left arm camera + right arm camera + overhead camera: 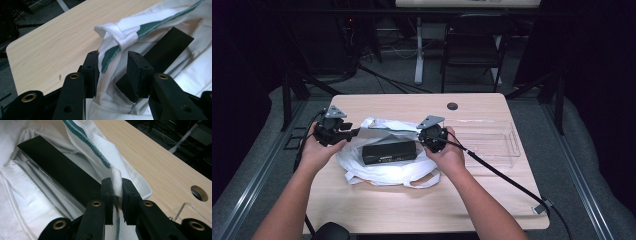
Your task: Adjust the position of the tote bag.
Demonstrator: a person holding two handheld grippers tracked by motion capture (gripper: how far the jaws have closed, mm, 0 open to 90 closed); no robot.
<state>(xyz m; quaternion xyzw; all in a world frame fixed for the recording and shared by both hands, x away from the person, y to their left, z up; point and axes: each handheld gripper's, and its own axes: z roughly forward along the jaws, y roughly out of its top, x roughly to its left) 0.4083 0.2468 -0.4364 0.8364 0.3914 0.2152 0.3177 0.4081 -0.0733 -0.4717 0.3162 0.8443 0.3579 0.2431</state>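
Box (389, 151) lies inside my white bag (382, 172); right gripper (116, 187) pinches the rim, left gripper (113, 65) stands half open around loose rim cloth; closing or lifting remains, I judge

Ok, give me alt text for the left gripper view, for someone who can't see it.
The left gripper stands open around a bunched white bag edge with a green stripe, one side against the cloth, the other apart from it. Beyond lies a flat black box in the bag, on a light wooden table.
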